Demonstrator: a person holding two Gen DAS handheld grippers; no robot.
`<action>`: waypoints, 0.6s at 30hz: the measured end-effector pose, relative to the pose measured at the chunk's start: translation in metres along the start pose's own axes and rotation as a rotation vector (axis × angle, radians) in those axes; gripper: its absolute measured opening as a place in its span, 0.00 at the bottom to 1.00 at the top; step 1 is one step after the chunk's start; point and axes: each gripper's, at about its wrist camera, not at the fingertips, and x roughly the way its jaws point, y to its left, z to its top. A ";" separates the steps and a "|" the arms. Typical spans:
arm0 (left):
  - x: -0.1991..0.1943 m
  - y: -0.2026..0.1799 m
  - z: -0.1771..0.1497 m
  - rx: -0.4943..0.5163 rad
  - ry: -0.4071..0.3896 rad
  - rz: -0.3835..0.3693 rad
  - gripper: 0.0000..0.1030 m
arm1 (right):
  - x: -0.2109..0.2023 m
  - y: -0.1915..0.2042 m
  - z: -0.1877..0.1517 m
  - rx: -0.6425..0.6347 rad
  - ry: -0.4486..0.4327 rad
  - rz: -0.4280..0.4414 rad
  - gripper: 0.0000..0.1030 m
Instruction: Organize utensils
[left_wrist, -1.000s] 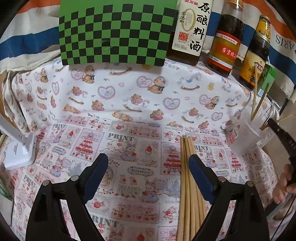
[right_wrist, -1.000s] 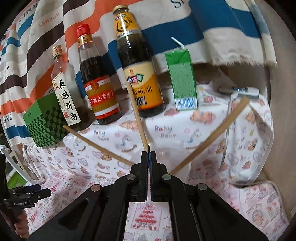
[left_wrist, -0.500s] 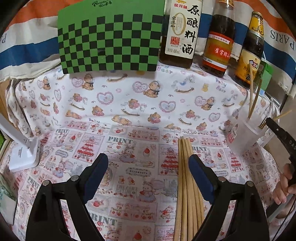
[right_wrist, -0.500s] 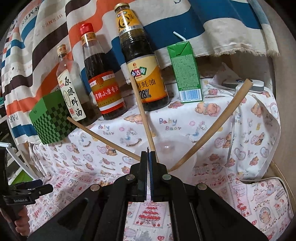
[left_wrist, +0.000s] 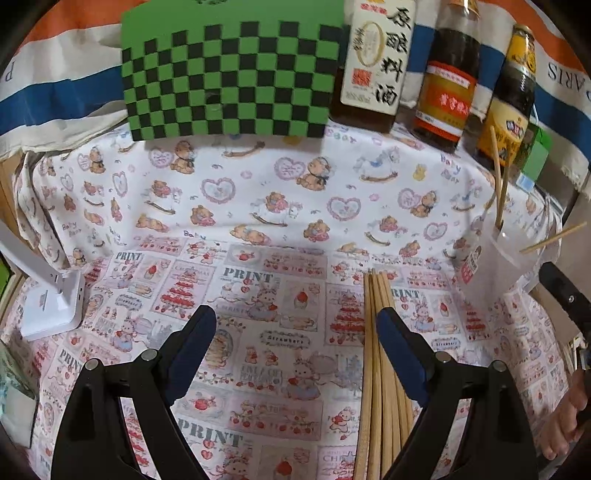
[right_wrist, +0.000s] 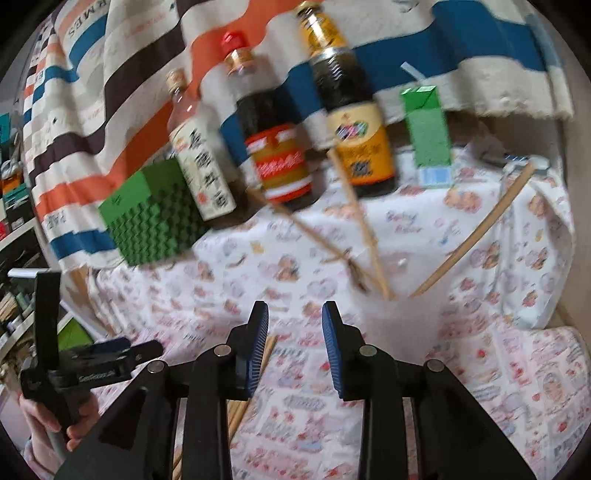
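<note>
A bundle of several wooden chopsticks lies on the printed cloth, right beside the right finger of my left gripper, which is open and empty above the cloth. A clear plastic cup at the right holds a few chopsticks. In the blurred right wrist view the cup stands just ahead and right of my right gripper, which is open and empty. The chopsticks in the cup lean outward. Ends of the lying bundle show under the left finger.
A green checkered box and three sauce bottles stand along the back. A green carton stands behind the cup. A white stand base sits at the left. A striped cloth hangs behind.
My right gripper has opened from shut and swung left and back from the cup, with motion blur. My left gripper stays open and has shifted only slightly.
</note>
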 end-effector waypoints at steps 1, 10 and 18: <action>0.002 -0.001 -0.001 0.003 0.007 -0.019 0.85 | 0.003 0.002 -0.003 -0.008 0.012 0.005 0.35; 0.028 -0.010 -0.014 0.021 0.051 -0.068 0.85 | 0.029 -0.014 -0.018 -0.005 0.077 -0.081 0.38; 0.025 -0.002 -0.013 -0.070 0.031 -0.188 0.62 | 0.034 -0.016 -0.020 -0.012 0.081 -0.102 0.43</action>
